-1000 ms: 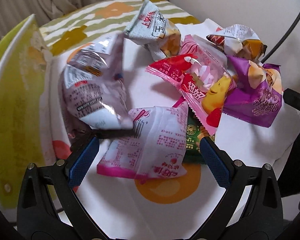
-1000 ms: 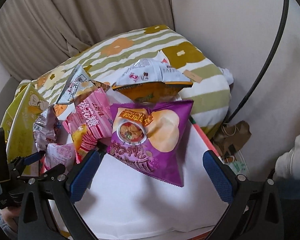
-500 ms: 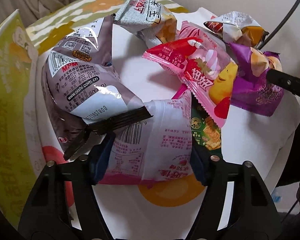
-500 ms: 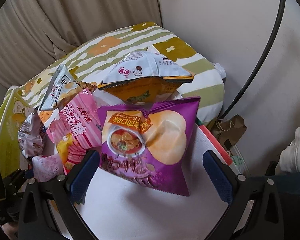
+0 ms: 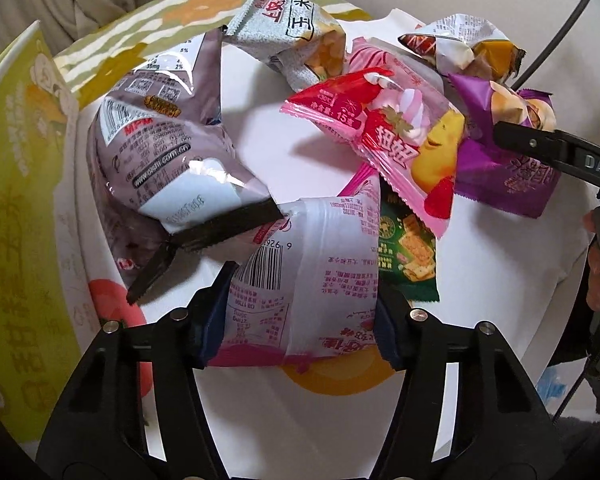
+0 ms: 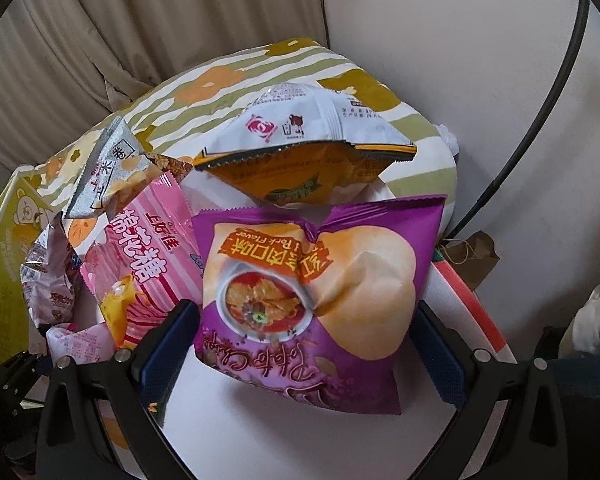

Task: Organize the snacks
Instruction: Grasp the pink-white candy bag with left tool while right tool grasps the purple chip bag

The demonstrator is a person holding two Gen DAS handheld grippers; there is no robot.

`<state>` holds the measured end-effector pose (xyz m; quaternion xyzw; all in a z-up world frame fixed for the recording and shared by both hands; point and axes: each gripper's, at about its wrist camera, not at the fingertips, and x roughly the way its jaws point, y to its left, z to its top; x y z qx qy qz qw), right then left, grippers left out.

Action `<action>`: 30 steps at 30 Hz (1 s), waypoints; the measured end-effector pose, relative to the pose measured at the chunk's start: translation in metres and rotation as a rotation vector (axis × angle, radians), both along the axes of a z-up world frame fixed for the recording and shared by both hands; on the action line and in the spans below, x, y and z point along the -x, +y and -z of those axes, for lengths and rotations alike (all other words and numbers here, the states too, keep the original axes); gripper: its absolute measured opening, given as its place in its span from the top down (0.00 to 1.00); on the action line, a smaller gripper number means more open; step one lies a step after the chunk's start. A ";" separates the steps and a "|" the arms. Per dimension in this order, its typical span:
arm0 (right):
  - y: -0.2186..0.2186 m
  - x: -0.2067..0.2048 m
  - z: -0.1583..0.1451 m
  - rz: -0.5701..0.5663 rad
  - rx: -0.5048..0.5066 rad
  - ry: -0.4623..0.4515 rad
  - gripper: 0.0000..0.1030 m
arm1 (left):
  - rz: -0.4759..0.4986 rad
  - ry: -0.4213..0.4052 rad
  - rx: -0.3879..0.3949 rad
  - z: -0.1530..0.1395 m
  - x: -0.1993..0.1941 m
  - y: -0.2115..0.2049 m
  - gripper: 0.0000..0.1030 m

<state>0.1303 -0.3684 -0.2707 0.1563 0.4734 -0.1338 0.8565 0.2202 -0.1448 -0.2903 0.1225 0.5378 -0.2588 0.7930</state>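
Several snack packets lie in a heap on a white cloth [image 5: 260, 80]. My left gripper [image 5: 304, 320] is shut on a white and pink packet [image 5: 320, 264], its pads pressing both sides. A grey-purple bag [image 5: 160, 152] lies to its left, a pink marshmallow bag [image 5: 396, 136] and a green cracker packet [image 5: 408, 252] to its right. My right gripper [image 6: 304, 344] has its jaws around the purple potato chip bag [image 6: 308, 292], both pads close against its sides. The right gripper's finger also shows in the left wrist view [image 5: 556, 152].
A yellow-green box [image 5: 16, 208] stands at the left. A silver corn snack bag [image 5: 296, 20] and a white and orange bag [image 6: 308, 140] lie at the back. A striped flowered pillow [image 6: 228, 80], curtains and a wall are behind. A black cable [image 6: 540, 112] runs along the wall.
My left gripper moved forward and closed on the white and pink packet. My right gripper moved forward and closed in around the purple chip bag.
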 end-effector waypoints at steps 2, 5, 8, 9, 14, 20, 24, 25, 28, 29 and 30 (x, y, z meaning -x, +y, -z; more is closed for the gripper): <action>0.002 0.001 0.001 -0.010 -0.002 0.005 0.18 | -0.004 0.000 0.000 -0.002 0.005 0.001 0.45; 0.002 0.005 -0.002 -0.022 0.009 -0.006 0.25 | -0.006 -0.002 0.002 -0.004 0.012 0.000 0.45; 0.003 0.009 -0.006 -0.028 0.020 -0.012 0.29 | -0.007 -0.006 0.010 -0.009 0.019 -0.001 0.45; 0.004 0.010 -0.007 -0.028 0.023 -0.012 0.29 | -0.008 -0.011 0.010 -0.011 0.021 -0.001 0.45; -0.001 0.022 -0.013 -0.023 0.021 -0.023 0.30 | -0.016 -0.028 0.021 -0.023 0.032 -0.003 0.45; -0.002 0.035 -0.030 -0.041 0.026 -0.055 0.31 | -0.042 -0.052 0.046 -0.047 0.044 -0.005 0.46; 0.000 0.042 -0.052 -0.076 0.037 -0.091 0.31 | -0.070 -0.089 0.077 -0.070 0.049 -0.003 0.46; 0.003 0.044 -0.058 -0.088 0.039 -0.102 0.31 | -0.079 -0.106 0.091 -0.077 0.050 -0.001 0.46; 0.006 0.048 -0.078 -0.127 0.038 -0.135 0.31 | -0.110 -0.154 0.114 -0.102 0.054 0.004 0.46; 0.007 0.049 -0.083 -0.138 0.039 -0.144 0.31 | -0.127 -0.173 0.117 -0.111 0.055 0.007 0.46; 0.010 0.049 -0.092 -0.158 0.041 -0.160 0.31 | -0.142 -0.186 0.124 -0.118 0.055 0.010 0.46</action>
